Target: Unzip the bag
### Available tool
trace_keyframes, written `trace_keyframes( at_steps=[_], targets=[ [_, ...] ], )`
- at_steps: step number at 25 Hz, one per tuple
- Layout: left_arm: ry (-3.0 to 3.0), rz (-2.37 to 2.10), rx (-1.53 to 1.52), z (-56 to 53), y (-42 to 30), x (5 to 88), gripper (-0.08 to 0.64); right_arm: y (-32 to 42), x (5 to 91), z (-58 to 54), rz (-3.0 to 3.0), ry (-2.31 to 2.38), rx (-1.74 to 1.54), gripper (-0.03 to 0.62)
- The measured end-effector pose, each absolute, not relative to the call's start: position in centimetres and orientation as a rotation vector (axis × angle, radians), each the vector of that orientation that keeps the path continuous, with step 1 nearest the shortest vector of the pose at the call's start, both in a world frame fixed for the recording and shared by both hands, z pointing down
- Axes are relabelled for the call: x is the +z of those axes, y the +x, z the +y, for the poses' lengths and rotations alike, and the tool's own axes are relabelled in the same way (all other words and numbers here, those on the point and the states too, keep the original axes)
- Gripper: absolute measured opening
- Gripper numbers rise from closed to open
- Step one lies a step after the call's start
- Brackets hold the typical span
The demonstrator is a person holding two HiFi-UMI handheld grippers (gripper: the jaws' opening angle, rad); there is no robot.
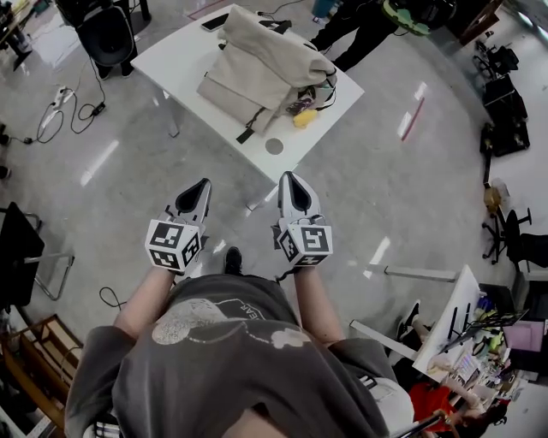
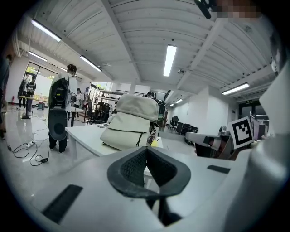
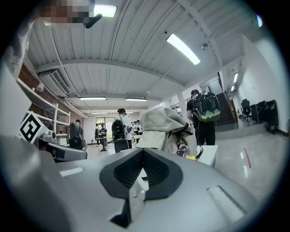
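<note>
Head view looks down on a glossy grey floor (image 1: 385, 188) in an open workroom. A white table (image 1: 180, 60) stands far ahead with the beige bag (image 1: 265, 68) heaped on it and a yellow item (image 1: 304, 118) at the bag's near right edge. The left claw (image 1: 203, 184) and right claw (image 1: 288, 177) are side by side over the floor, well short of the table, each with jaws pressed together on nothing. Cables (image 1: 60, 107) lie far left, and a person (image 1: 360, 26) in dark clothes stands beyond the table.
</note>
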State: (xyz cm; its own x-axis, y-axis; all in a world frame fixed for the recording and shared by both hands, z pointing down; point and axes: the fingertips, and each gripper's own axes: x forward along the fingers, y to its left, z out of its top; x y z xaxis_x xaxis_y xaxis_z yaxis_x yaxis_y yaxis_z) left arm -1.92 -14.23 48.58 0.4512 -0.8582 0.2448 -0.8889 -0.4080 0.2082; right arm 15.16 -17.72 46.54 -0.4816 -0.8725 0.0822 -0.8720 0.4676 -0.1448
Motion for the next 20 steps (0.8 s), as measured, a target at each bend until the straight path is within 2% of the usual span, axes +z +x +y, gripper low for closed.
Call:
trace_keyframes(
  at_steps=[20],
  targets=[
    [2.46,-1.39,0.19,-24.1,1.4,50.0,0.019,15.0,49.2,-26.2,2.787,-1.614,-0.33,0.0]
  ],
)
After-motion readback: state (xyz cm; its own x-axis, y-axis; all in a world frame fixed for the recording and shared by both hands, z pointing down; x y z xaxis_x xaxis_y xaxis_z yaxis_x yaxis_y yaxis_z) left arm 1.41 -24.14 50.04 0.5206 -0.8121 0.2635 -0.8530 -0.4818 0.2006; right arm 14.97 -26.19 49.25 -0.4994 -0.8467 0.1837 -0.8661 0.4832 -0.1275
